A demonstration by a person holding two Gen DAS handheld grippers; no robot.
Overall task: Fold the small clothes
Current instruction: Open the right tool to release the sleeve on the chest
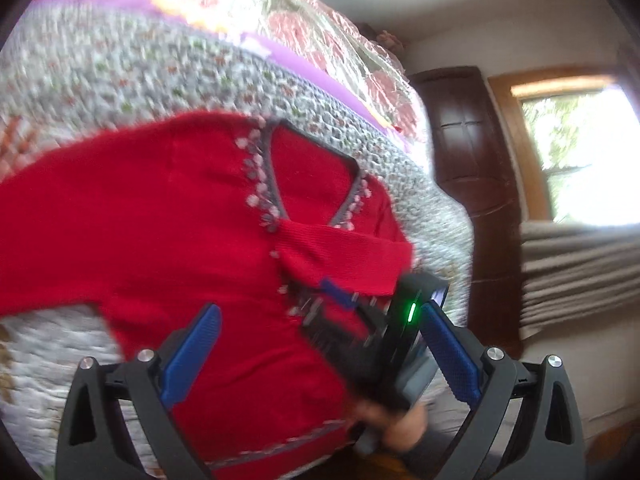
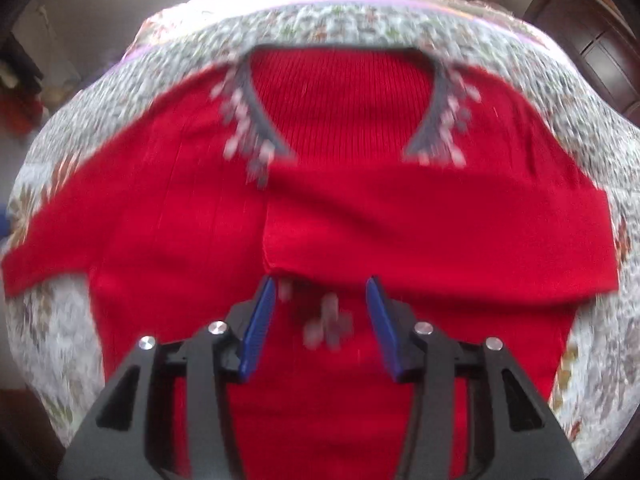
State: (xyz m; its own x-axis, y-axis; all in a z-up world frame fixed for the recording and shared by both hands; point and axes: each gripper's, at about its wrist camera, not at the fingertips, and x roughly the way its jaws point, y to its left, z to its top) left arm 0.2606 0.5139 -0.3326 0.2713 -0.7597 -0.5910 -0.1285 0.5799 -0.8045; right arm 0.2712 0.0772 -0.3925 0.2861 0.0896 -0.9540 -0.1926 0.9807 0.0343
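Garment: a red knit sweater (image 2: 340, 208) with a V-neck, lying flat on a bed with the neckline at the far end and the hem at the near end.
Neckline: a grey-edged V-neck trim (image 2: 260, 120) flanked by pale beaded or embroidered dots, blurred by motion in both views.
Sleeves: one red sleeve (image 2: 460, 240) is folded across the chest, its cuff end near the middle of the body; the other sleeve (image 2: 44, 240) stretches out to the left, flat on the cover.
Support: a quilted bedspread (image 2: 360, 28) with a small floral print, under the whole sweater; a purple edge and a larger-flowered cover (image 1: 320, 12) lie beyond it.
Right gripper (image 2: 322, 292): blue-padded fingers (image 2: 260, 320) set apart, nothing between them, poised above the lower middle of the sweater just near of the folded sleeve's cuff.
Left gripper (image 1: 320, 320): blue pads spread wide, holding nothing, over the right side of the sweater; the right gripper's black body with a green light (image 1: 412, 312) appears between its fingers, with a hand (image 1: 400, 424) beneath it.
Background: a dark wooden door (image 1: 464, 184), a bright window (image 1: 580, 152) and a grey curtain (image 1: 580, 272) to the right in the left wrist view.
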